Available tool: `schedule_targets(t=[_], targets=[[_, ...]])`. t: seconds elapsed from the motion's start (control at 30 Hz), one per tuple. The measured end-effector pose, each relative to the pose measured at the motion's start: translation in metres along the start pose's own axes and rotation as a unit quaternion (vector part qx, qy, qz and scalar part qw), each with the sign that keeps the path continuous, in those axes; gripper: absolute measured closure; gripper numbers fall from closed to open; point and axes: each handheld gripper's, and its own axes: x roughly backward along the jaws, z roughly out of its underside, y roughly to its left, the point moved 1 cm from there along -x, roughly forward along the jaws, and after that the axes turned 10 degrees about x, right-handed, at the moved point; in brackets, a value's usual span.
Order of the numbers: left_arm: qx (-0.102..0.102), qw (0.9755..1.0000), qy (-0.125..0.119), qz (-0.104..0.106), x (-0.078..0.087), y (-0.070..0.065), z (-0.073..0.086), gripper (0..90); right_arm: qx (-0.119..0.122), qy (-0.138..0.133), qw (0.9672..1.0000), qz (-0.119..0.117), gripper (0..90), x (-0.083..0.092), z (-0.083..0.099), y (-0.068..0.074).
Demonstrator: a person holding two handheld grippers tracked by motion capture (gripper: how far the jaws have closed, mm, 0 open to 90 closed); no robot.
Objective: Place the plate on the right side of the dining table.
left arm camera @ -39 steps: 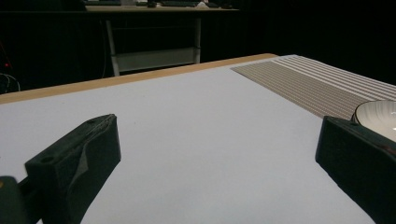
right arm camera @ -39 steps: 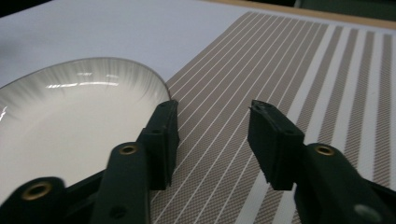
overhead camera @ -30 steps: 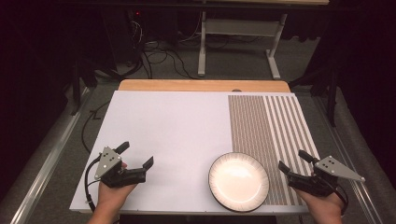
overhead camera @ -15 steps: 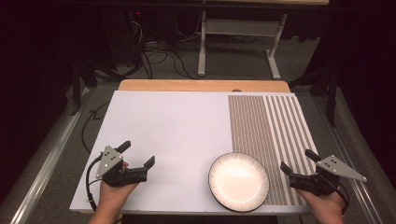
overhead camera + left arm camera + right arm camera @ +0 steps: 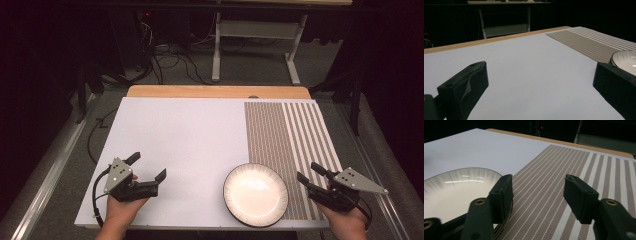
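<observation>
A white table (image 5: pixel 180 145) fills mid-frame, a striped brown placemat (image 5: pixel 285 135) at its right, cables (image 5: pixel 165 60) on the floor at upper left.

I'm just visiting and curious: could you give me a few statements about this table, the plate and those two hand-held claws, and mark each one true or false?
1. The plate is empty. True.
2. The plate lies fully on the striped mat. False: it straddles the mat's left edge, partly on the white table.
3. The left gripper holds the plate. False: its jaws stand open over bare table.
4. The right gripper sits beside the plate's right rim. True.
5. The right gripper grips the plate. False: nothing lies between its jaws, which have just been closing.
</observation>
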Motion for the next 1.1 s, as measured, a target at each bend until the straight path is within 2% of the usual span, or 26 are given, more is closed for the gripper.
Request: schedule_targets(t=[0.17,0.27,0.4,0.57,0.73,0.9,1.1], targets=[[-0.002,1.0,0.006,0.004,-0.001,0.0,0.0,0.7,0.002,0.003,0.9999,-0.011,60.7,0.002,-0.001,0.002],[-0.001,1.0,0.005,0.005,-0.001,0.0,0.0,0.7,0.003,0.006,0.9996,-0.028,72.1,0.002,-0.001,0.003],[-0.003,1.0,0.005,0.006,-0.001,-0.001,0.0,0.8,0.001,0.017,0.9985,-0.052,79.5,0.001,-0.001,0.006],[-0.004,1.0,0.002,0.007,0.0,-0.002,0.0,0.8,0.025,0.043,0.9962,-0.072,87.6,-0.001,-0.001,0.013],[-0.004,1.0,0.001,0.007,0.0,-0.001,-0.001,0.8,0.03,0.066,0.9929,-0.094,90.0,-0.003,0.0,0.018],[-0.005,1.0,0.001,0.008,0.001,-0.001,-0.001,0.8,0.038,0.099,0.9876,-0.116,90.0,-0.007,0.004,0.02],[-0.005,1.0,0.0,0.008,0.001,-0.001,-0.001,0.9,0.034,0.123,0.9843,-0.122,90.0,-0.01,0.005,0.021]])
